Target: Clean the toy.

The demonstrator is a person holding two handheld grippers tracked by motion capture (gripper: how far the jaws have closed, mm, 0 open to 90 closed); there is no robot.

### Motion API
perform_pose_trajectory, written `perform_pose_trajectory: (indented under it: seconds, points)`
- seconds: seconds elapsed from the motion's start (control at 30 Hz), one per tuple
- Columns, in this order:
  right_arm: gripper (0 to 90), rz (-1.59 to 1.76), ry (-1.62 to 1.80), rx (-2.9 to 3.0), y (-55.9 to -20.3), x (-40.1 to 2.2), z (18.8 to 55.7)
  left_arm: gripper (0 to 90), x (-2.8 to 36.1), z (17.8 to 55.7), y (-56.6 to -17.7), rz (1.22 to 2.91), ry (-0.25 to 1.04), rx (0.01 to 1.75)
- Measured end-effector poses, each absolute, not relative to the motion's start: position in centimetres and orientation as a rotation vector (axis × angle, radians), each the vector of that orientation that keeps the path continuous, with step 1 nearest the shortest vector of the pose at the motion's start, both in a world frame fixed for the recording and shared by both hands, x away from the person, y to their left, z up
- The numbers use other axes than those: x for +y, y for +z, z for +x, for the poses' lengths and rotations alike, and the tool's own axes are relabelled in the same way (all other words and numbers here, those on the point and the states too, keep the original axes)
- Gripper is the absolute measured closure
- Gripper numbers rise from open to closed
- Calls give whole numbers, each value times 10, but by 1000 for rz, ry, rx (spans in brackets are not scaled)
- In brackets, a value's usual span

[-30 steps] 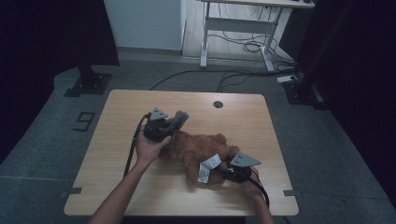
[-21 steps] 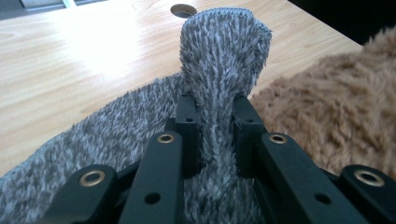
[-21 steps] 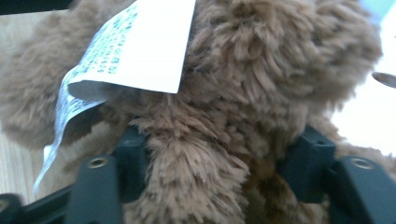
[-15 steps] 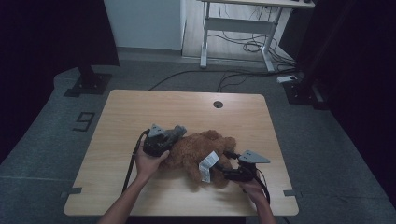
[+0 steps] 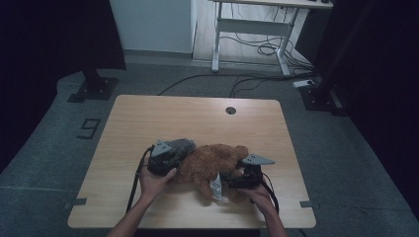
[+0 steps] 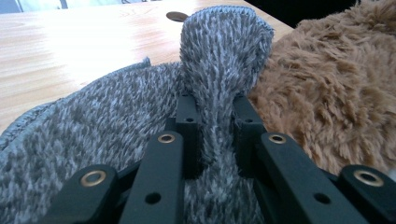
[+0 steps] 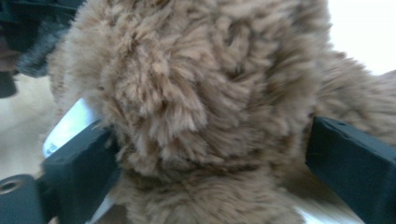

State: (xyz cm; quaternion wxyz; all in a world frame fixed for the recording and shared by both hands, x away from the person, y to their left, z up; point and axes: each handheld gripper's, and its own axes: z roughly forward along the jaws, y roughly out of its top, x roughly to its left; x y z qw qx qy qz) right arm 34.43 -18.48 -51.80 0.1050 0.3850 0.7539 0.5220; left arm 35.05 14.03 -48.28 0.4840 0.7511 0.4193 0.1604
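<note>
Dressing the plush bear

My left tongs (image 6: 212, 135) pinch a fold of the grey knit garment (image 6: 93, 140) just beside the brown plush bear (image 5: 210, 165), mid-table (image 5: 148, 118). My right tongs (image 7: 205, 158) have just spread, bear between them. I should regrip firmly, then ease the knit over.

We see bare forearms, no sleeves. Left tongs (image 6: 212, 126): black flat link bars with brass-ringed rivets and small screw holes. Both tongs carry a grey three-cornered top plate; right tongs (image 7: 210, 154) have blocky black pads; black cables trail back
</note>
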Motion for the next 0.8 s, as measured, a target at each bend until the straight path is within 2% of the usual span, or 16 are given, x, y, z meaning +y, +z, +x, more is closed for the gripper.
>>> perform_pose_trajectory:
  seconds: [0.03, 0.1, 0.27, 0.47, 0.67, 0.7, 0.8]
  points:
    - [198, 1077, 1582, 2252, -521, -183, 347, 771, 144, 349, -485, 1809, 373, 1034]
    - [230, 1057, 1575, 2259, -522, -181, 347, 772, 146, 349, -486, 1803, 366, 1036]
    - [510, 902, 1509, 2229, -521, -176, 342, 772, 150, 344, -486, 1792, 348, 1037]
    - [529, 802, 1462, 2186, -515, -182, 340, 767, 147, 339, -475, 1789, 308, 1017]
    - [514, 825, 1459, 2198, -526, -193, 344, 765, 130, 341, -447, 1826, 325, 963]
    - [514, 830, 1455, 2207, -528, -194, 344, 765, 113, 343, -432, 1839, 331, 924]
    - [514, 827, 1452, 2209, -528, -193, 344, 765, 93, 346, -421, 1859, 334, 881]
